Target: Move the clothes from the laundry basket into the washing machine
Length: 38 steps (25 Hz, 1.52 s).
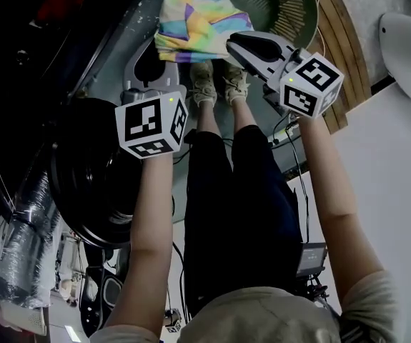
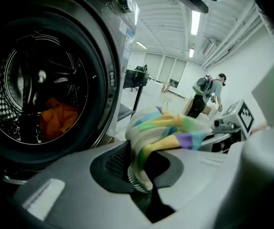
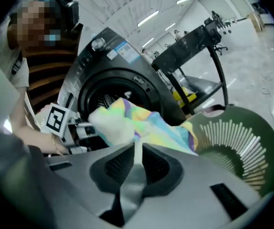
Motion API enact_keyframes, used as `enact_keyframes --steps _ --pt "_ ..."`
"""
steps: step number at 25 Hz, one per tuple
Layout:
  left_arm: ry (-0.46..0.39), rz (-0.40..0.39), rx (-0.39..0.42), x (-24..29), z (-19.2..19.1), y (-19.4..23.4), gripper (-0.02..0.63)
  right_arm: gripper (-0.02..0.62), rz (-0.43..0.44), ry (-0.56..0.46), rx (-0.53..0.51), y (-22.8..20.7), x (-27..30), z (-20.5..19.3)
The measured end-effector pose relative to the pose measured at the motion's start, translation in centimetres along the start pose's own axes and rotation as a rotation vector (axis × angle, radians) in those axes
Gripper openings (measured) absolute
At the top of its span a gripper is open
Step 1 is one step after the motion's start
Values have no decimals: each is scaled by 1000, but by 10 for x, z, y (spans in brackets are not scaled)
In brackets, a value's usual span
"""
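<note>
A pastel multicoloured cloth (image 1: pixel 191 20) hangs between both grippers, in front of the washing machine. My left gripper (image 1: pixel 159 57) is shut on one edge of the cloth (image 2: pixel 167 128), which is pinched between its pads. The right gripper (image 1: pixel 231 46) is shut on a thin fold of the same cloth (image 3: pixel 132 123). The drum opening (image 2: pixel 41 94) is close on the left, with an orange garment (image 2: pixel 58 118) lying inside. Just beyond the right gripper, the green laundry basket (image 3: pixel 237 147) shows bare slatted walls; its inside is partly hidden by the cloth.
The washer's round door (image 1: pixel 91 184) stands open at the left below my left arm. My own legs and shoes (image 1: pixel 219 84) stand under the cloth. A black stand (image 3: pixel 198 42) rises behind the basket. A person (image 2: pixel 206 92) stands far off in the hall.
</note>
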<state>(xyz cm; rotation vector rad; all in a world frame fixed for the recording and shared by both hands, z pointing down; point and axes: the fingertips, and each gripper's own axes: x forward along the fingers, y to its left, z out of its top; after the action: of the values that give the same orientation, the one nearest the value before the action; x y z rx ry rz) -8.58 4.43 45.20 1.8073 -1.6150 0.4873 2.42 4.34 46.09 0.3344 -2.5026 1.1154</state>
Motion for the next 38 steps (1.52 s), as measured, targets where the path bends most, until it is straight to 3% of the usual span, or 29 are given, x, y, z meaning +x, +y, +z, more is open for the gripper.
enact_keyframes --steps 3,8,13,17,19,20,24,29,33,38 --pt "10 33 -24 -2 -8 13 54 22 -129 88 16 -39 11 -37" --pt "22 63 -45 3 -17 23 55 218 -276 249 60 -100 35 -90" --pt "17 83 -61 6 -22 33 55 279 -398 356 173 -158 42 -125" --pt "18 93 -74 6 -28 39 55 273 -346 346 273 -168 57 -135" --pt "17 88 -76 8 -30 39 55 83 -339 293 265 -170 61 -129" --pt "18 86 -74 8 -31 40 55 22 -334 258 259 -169 62 -124" --pt "21 80 -70 7 -32 40 57 12 -243 87 220 -138 59 -79" --pt "11 63 -73 7 -27 28 57 12 -174 -63 83 -72 26 -8" --pt "2 34 -86 12 -18 13 57 12 -149 -116 20 -31 -6 32" --pt "-8 1 28 14 -5 -6 57 12 -85 -164 -26 19 -28 65"
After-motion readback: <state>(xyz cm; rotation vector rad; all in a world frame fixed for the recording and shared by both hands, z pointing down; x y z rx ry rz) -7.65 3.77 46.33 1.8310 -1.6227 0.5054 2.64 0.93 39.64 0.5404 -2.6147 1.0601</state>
